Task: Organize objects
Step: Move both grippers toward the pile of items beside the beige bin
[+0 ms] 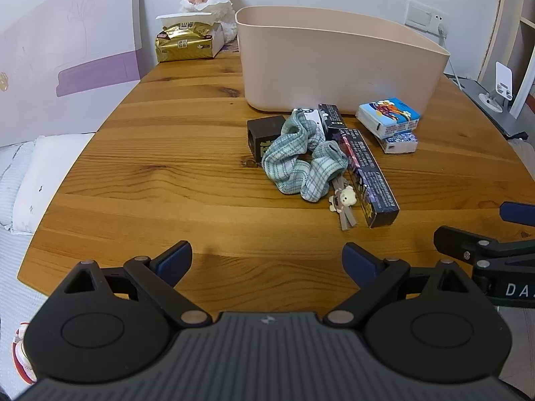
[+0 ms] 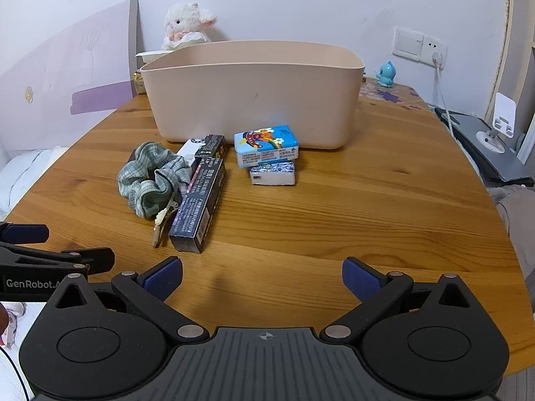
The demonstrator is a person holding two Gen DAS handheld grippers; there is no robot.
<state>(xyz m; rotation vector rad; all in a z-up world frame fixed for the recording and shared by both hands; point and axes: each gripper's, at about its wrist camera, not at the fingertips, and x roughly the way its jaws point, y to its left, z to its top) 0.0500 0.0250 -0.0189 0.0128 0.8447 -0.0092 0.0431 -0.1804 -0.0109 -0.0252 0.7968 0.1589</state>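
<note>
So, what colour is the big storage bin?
Pale peach-beige storage bin, clearest in the right wrist view.

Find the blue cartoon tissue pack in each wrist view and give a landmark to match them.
Left wrist view: the blue tissue pack is right of centre, at the pink bin's right front corner, stacked on a smaller pack.
Right wrist view: the blue tissue pack is near centre, against the bin's front wall.
Shared landmark: the pink bin.

Left gripper (image 1: 266, 260), right gripper (image 2: 262, 275): fingers spread wide, holding nothing.
</note>
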